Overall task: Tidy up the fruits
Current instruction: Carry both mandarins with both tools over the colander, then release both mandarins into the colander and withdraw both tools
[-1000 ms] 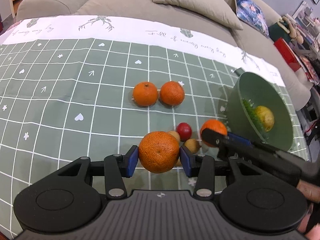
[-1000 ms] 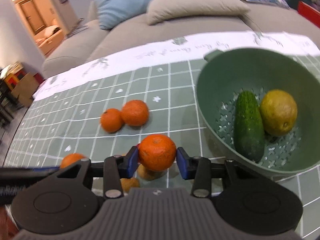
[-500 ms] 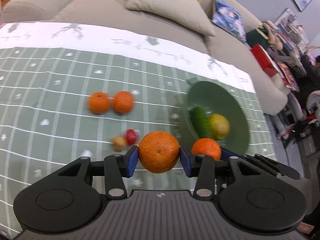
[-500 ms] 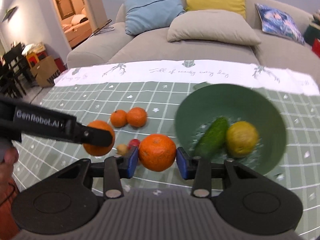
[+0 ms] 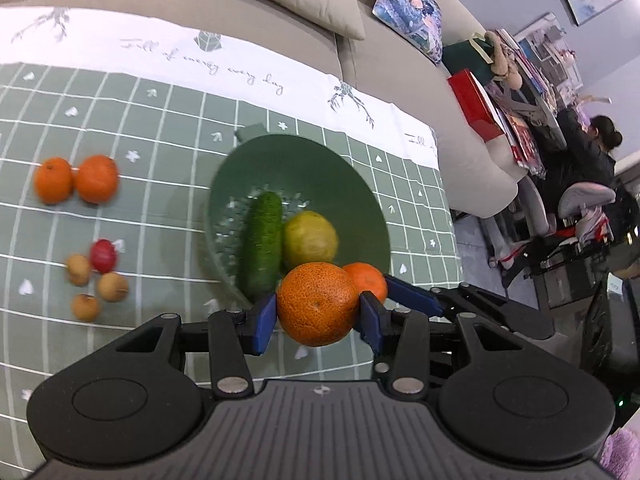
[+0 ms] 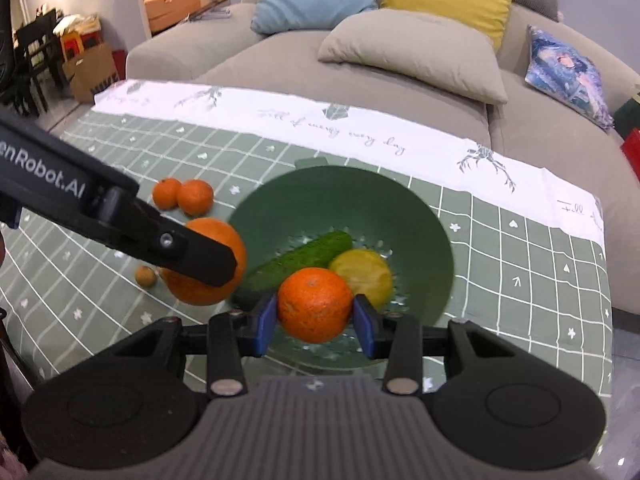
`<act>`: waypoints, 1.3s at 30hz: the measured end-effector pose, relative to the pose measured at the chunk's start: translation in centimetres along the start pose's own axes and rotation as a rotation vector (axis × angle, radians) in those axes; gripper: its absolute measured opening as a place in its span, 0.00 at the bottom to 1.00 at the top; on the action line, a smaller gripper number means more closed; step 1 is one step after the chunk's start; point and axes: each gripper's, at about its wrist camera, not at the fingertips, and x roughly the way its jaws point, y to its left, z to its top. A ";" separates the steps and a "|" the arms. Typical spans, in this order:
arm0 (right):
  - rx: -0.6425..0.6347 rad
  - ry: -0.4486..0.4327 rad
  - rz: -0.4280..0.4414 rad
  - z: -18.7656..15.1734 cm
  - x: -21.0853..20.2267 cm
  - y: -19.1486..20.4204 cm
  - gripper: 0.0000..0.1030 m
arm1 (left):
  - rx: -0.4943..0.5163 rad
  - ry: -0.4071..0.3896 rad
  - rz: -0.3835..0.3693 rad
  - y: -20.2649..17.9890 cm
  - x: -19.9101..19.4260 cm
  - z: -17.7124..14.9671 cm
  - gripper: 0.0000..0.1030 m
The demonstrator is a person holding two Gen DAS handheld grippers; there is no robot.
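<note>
Both hands are carrying fruit toward the green colander bowl (image 6: 424,216). The left gripper (image 5: 318,318) has its jaws clamped on the large orange (image 5: 318,304), and the right gripper (image 6: 314,316) has its jaws closed on the smaller tangerine (image 6: 315,304). Seen from the right wrist, the tangerine hangs over the bowl's near half, while the large orange sits at about nine o'clock from the bowl, seemingly just outside its rim.

To do this well, I'd bring each fruit low over a free spot before letting go: the cucumber (image 6: 304,256) and the yellow-green citrus (image 6: 362,276) already fill the middle, so the bare bottom around three o'clock looks best. Releasing one at a time would keep the two tools from bumping.

The counter wears a green checked cloth (image 5: 160,128) with a white lettered border. Two tangerines (image 5: 76,179) lie at nine o'clock from the bowl, with small brown fruits (image 5: 96,284) and a red one (image 5: 103,255) nearer. A grey sofa (image 6: 400,92) with cushions stands behind.
</note>
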 end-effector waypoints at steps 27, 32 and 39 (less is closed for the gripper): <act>-0.119 0.254 0.090 0.3 6.1 -2.6 0.37 | -0.125 0.236 0.160 -0.8 7.6 1.8 0.49; -0.113 0.263 0.089 0.4 6.2 -2.6 0.37 | -0.115 0.244 0.147 -0.5 7.6 1.9 0.56; -0.122 0.268 0.071 0.9 5.9 -2.2 0.38 | -0.123 0.240 0.123 -0.2 6.9 2.2 0.58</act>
